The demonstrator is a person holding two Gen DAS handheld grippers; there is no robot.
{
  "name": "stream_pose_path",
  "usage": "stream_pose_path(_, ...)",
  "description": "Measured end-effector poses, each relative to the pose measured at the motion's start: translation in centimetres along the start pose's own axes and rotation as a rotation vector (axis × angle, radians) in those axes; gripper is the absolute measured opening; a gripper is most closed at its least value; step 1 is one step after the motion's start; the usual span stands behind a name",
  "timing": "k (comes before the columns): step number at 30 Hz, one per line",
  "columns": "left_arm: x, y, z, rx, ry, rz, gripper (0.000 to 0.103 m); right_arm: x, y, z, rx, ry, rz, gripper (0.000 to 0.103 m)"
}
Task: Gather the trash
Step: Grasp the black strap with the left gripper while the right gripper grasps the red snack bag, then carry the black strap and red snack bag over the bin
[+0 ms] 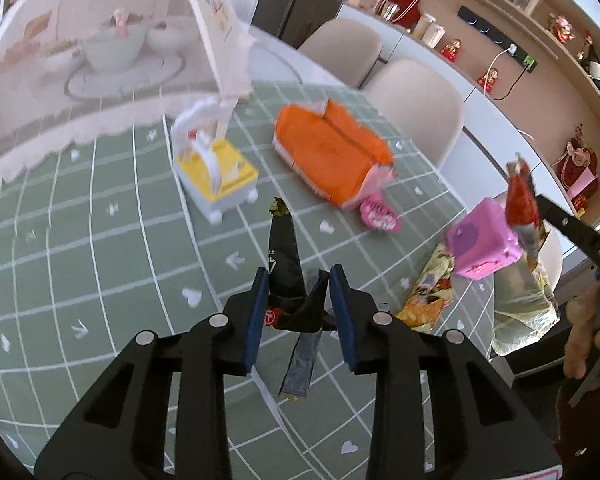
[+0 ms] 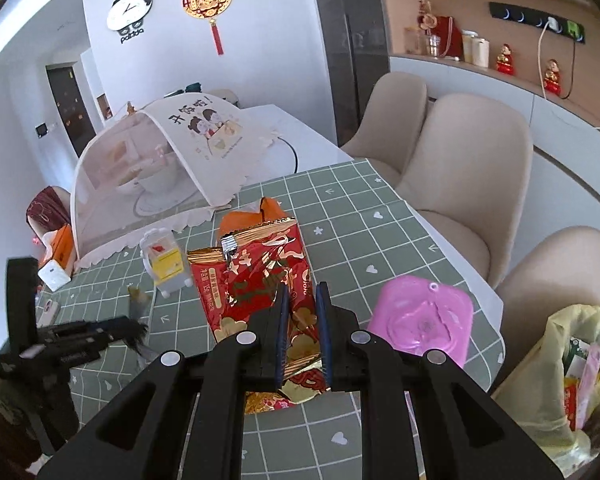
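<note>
My left gripper (image 1: pixel 299 280) is shut on a crumpled black wrapper (image 1: pixel 284 248), which sticks up past the blue pads and dangles below them above the green checked tablecloth (image 1: pixel 100 240). My right gripper (image 2: pixel 301 292) is shut on a red and gold snack wrapper (image 2: pixel 260 272), held above the table. From the left wrist view the red wrapper (image 1: pixel 520 196) shows at the right edge, with a finger (image 1: pixel 568 224) of the right gripper behind it. A yellowish plastic trash bag (image 2: pixel 572 360) with wrappers inside hangs off the table's right side. A gold wrapper (image 1: pixel 428 292) lies on the cloth.
On the table stand a pink box (image 2: pixel 420 320), an orange tissue pack (image 1: pixel 332 156), a yellow and white toy box (image 1: pixel 216 176) and a mesh food cover (image 2: pixel 160 160). A small pink wrapper (image 1: pixel 380 216) lies by the tissue pack. Beige chairs (image 2: pixel 460 184) line the right side.
</note>
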State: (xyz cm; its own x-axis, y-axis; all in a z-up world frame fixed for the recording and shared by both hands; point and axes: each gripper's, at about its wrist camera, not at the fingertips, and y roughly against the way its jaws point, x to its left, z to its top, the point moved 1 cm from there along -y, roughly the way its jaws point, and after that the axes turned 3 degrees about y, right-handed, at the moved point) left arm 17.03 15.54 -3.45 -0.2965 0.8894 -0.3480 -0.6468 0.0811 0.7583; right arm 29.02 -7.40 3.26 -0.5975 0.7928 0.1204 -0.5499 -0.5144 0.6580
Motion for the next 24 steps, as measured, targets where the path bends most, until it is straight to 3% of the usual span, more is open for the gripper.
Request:
stream_pose_path(14, -3.9, 2.5, 1.6, -0.052, -0.074, -0.024, 0.03, -0.3, 2.4, -1.0, -0.026, 0.001, -0.004, 0.015)
stream_pose_path(24, -10.8, 4.8, 7.1, -0.195, -0.181, -0.123, 0.03, -5.2, 7.4, 0.1, -0.116, -0.032, -0.099, 0.015)
